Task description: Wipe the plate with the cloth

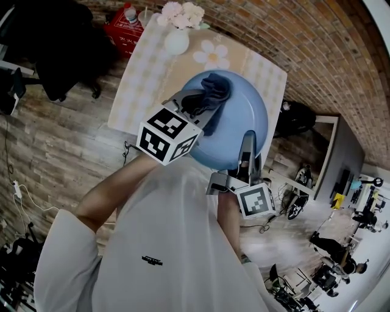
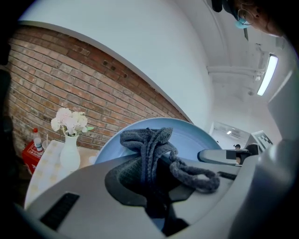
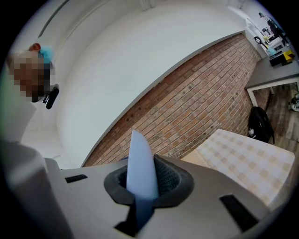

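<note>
Above the checked table (image 1: 137,85), one pale blue plate (image 1: 247,116) is held up in the air and tilted, clear of the tabletop. Two grippers work on it, one in each hand. The right gripper (image 1: 247,146) has its jaws clamped on the plate's near rim; in the right gripper view the rim (image 3: 140,161) stands edge-on between the ribbed pads (image 3: 168,177). The left gripper (image 1: 198,105) is closed on one dark grey knitted cloth (image 1: 214,90), which is bunched up and lies against the plate's upper face. In the left gripper view the cloth (image 2: 149,149) rises out of the closed jaws, with a loop of it trailing to the right over the gripper body.

On the table stand one white vase (image 1: 177,41) of pale pink flowers (image 1: 181,13) and one flower-shaped mat (image 1: 211,56). Beyond the table's far corner sits one red box (image 1: 122,30) with what looks like a red-capped bottle (image 1: 128,12) on top, though it is too small to be sure. One dark backpack (image 3: 260,123) rests on the wood floor against the brick wall (image 3: 196,98). The person's white sleeves and the two marker cubes cover much of the table's near part in the head view.
</note>
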`<state>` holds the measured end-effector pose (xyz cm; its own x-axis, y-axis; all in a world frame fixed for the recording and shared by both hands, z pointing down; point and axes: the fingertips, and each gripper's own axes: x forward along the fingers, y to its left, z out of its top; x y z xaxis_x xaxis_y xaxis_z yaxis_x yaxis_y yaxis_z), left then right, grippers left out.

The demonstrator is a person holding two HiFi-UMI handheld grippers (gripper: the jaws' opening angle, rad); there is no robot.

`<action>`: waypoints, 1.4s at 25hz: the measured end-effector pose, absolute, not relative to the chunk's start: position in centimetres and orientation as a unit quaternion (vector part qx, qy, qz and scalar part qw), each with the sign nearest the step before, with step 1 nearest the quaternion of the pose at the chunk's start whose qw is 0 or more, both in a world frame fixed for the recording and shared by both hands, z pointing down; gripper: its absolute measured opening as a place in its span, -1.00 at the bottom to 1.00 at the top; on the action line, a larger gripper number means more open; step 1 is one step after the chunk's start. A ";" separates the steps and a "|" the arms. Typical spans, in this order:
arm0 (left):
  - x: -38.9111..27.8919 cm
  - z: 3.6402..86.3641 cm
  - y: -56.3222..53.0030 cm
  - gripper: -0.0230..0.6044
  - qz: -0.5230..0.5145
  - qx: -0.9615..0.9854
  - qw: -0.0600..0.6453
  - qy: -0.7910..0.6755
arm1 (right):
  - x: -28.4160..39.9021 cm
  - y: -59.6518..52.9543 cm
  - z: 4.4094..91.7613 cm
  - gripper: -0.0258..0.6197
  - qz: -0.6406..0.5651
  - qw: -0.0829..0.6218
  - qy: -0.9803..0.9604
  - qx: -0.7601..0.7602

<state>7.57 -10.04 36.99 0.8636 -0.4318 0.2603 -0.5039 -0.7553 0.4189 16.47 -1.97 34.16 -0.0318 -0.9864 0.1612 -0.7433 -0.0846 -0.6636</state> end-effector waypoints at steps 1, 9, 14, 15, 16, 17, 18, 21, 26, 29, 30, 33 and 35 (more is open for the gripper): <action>7.3 37.3 -10.0 -0.73 0.077 0.933 0.245 -0.253 | 16.5 -2.0 34.1 -0.74 -0.311 0.197 0.647 -0.668; 5.5 39.3 -9.7 -0.73 0.095 0.922 0.263 -0.267 | 17.0 -2.7 33.7 -0.74 -0.287 0.160 0.653 -0.682; 5.4 39.9 -8.7 -0.73 0.101 0.920 0.272 -0.265 | 17.0 -2.6 33.6 -0.74 -0.284 0.161 0.653 -0.683; 5.5 39.9 -8.3 -0.73 0.103 0.920 0.273 -0.262 | 17.1 -2.6 33.5 -0.74 -0.283 0.162 0.653 -0.684; 5.6 40.0 -7.9 -0.73 0.104 0.920 0.274 -0.259 | 17.2 -2.6 33.4 -0.74 -0.282 0.162 0.654 -0.684; 5.7 40.0 -7.6 -0.73 0.105 0.921 0.276 -0.256 | 17.3 -2.7 33.3 -0.74 -0.280 0.163 0.654 -0.684; 5.9 40.0 -7.2 -0.73 0.104 0.921 0.278 -0.253 | 17.4 -2.7 33.2 -0.74 -0.278 0.163 0.654 -0.684; 6.3 39.9 -6.4 -0.73 0.101 0.922 0.285 -0.242 | 17.7 -2.5 33.1 -0.74 -0.275 0.165 0.652 -0.688; 7.5 39.3 -4.7 -0.73 0.098 0.926 0.292 -0.219 | 17.8 -2.5 33.1 -0.74 -0.271 0.167 0.651 -0.689; 8.4 38.7 -3.5 -0.73 0.095 0.930 0.292 -0.201 | 17.8 -2.4 33.2 -0.74 -0.271 0.168 0.652 -0.688; 8.7 38.5 -3.2 -0.73 0.095 0.932 0.291 -0.195 | 17.8 -2.4 33.2 -0.74 -0.271 0.167 0.652 -0.688; 9.5 38.0 -2.6 -0.73 0.091 0.934 0.292 -0.183 | 17.8 -2.4 33.3 -0.74 -0.272 0.168 0.650 -0.690; 9.8 37.5 -2.5 -0.73 0.086 0.936 0.292 -0.178 | 17.8 -2.5 33.2 -0.74 -0.272 0.172 0.649 -0.689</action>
